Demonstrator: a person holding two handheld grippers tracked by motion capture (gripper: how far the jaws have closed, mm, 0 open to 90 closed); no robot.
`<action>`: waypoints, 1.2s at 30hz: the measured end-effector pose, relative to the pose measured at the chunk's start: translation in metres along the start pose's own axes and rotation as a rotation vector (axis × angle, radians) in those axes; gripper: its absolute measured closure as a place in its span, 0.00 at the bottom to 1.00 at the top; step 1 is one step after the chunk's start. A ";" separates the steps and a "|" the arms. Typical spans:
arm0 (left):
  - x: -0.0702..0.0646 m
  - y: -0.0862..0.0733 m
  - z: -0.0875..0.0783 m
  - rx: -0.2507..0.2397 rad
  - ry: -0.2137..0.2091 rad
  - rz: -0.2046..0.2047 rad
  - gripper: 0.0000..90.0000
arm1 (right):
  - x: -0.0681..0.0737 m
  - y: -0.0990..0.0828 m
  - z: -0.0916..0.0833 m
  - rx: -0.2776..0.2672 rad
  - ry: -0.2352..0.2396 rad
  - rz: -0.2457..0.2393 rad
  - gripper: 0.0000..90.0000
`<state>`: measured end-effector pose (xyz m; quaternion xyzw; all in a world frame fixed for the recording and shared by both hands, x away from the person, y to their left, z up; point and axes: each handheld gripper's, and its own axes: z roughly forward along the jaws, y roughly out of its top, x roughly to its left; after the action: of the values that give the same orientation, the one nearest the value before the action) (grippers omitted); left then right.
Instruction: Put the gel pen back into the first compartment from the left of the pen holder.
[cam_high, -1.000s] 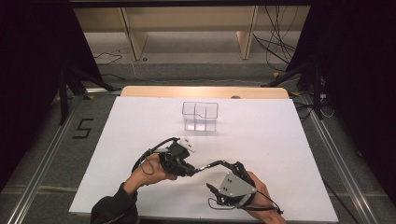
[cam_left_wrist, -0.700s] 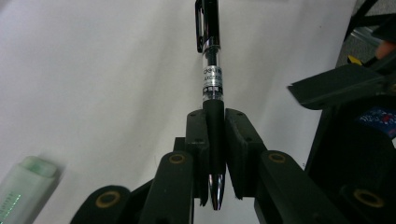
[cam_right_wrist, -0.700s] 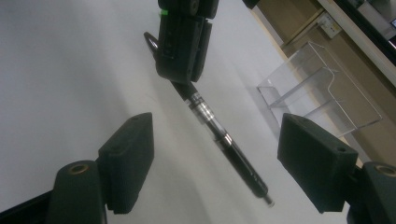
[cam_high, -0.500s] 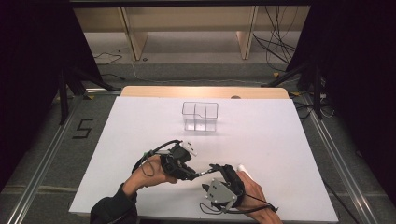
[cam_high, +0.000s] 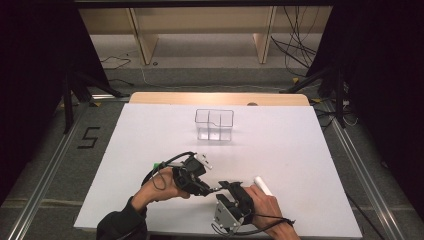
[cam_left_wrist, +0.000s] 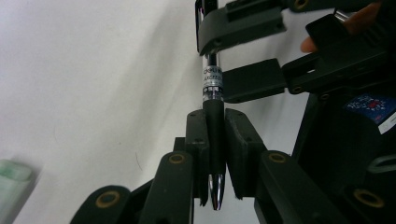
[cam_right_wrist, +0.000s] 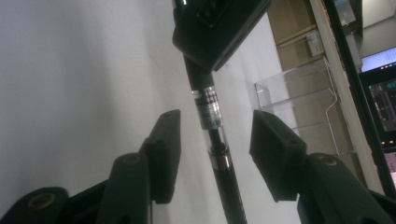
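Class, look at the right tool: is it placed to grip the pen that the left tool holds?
Probably yes. The pen already lies between the right tool's pads, which have just been closing with nothing between. The left tool clamps its other end.

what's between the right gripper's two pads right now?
The pen, held by the left gripper. In the right gripper view its barrel runs up through the right gripper, whose jaws have just been closing; gaps remain either side.

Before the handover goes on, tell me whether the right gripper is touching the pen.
Apart. In the right gripper view, the right gripper has just been closing with the pen between its pads, yet white table shows on both sides. The left gripper clamps it.
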<state>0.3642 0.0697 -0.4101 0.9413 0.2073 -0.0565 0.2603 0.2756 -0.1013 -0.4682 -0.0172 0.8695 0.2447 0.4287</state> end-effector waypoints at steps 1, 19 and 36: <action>0.000 0.000 0.000 0.001 -0.002 0.001 0.89 | 0.000 0.000 0.001 0.000 -0.007 -0.033 0.63; 0.000 0.000 0.004 0.031 -0.029 0.006 0.89 | 0.012 0.002 0.007 0.022 -0.031 -0.162 0.86; 0.011 -0.011 -0.008 -0.004 -0.006 -0.018 0.48 | 0.008 -0.004 0.005 0.035 -0.030 -0.172 0.88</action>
<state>0.3693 0.0865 -0.4111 0.9387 0.2153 -0.0611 0.2621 0.2755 -0.1015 -0.4781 -0.0807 0.8626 0.1918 0.4612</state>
